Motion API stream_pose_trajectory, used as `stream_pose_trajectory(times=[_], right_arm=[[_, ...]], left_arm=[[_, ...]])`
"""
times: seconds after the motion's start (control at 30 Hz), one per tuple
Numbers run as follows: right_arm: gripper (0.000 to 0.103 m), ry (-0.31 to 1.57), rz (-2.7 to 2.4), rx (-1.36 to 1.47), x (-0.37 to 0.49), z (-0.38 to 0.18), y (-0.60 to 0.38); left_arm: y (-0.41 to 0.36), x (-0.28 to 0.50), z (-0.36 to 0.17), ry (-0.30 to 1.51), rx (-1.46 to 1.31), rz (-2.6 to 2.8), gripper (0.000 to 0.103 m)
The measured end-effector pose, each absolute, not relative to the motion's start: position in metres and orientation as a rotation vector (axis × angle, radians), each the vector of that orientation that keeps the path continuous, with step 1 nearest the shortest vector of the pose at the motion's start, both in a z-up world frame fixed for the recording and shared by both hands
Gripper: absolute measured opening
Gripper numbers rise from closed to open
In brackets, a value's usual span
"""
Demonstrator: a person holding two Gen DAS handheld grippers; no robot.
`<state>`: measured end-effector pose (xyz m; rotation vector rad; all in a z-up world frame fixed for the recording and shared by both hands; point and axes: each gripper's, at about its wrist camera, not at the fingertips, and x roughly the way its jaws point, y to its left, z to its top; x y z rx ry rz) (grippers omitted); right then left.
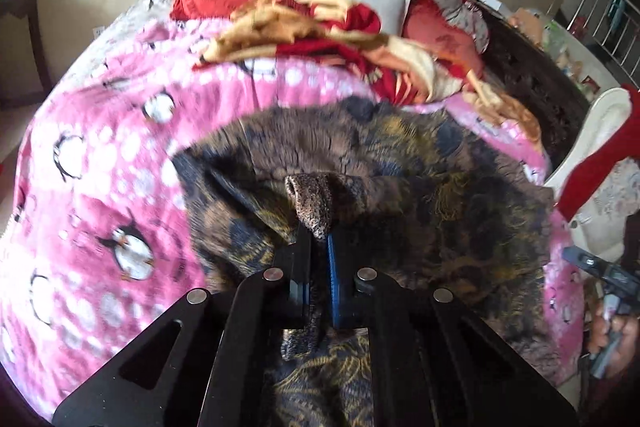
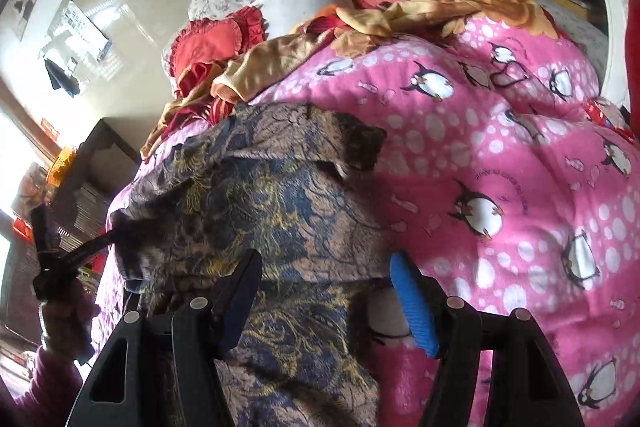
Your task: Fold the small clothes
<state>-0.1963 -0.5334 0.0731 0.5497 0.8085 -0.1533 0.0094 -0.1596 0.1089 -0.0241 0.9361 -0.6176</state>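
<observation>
Left gripper [image 1: 320,239] pinches a fold of the brown-and-blue patterned garment [image 1: 400,179] on the pink penguin blanket [image 1: 100,167]; right gripper [image 2: 328,287] spread wide above it.

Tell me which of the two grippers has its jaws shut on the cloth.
The left gripper: its jaws are closed on a bunched fold of the brown and blue patterned cloth. The right gripper has its jaws wide apart, holding nothing.

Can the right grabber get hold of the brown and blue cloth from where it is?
Probably yes. The right gripper has its jaws wide open, with the brown and blue cloth lying right between and ahead of them on the pink penguin blanket. Nothing blocks it. The left gripper already pinches another part.
</observation>
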Motion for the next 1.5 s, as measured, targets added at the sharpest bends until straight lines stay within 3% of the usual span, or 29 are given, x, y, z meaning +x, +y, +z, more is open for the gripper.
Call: stream_pose_trajectory(times=[0.33, 0.67, 0.87, 1.1, 1.2, 1.5], right_arm=[[0.064, 0.805, -0.138, 0.375, -0.163, 0.083, -0.493], [0.064, 0.864, -0.15, 0.367, -0.096, 0.081, -0.528], [0.064, 0.689, -0.116, 0.653, -0.099, 0.111, -0.578], [0.064, 0.777, -0.163, 0.138, -0.118, 0.099, -0.513], [0.06, 0.846, -0.207, 0.062, -0.11, 0.076, -0.5], [0.06, 0.755, -0.24, 0.491, -0.057, 0.096, -0.555]], left_arm=[[-0.14, -0.005, 0.175, 0.925, -0.062, -0.695, 0.005], [-0.107, -0.022, 0.254, 0.886, -0.066, -0.733, 0.005], [-0.088, -0.01, 0.262, 0.915, -0.127, -0.683, 0.005], [-0.07, -0.014, 0.277, 0.888, -0.102, -0.661, 0.005], [-0.063, -0.012, 0.273, 0.897, -0.096, -0.627, 0.005], [-0.038, 0.006, 0.23, 0.984, -0.12, -0.498, 0.005]])
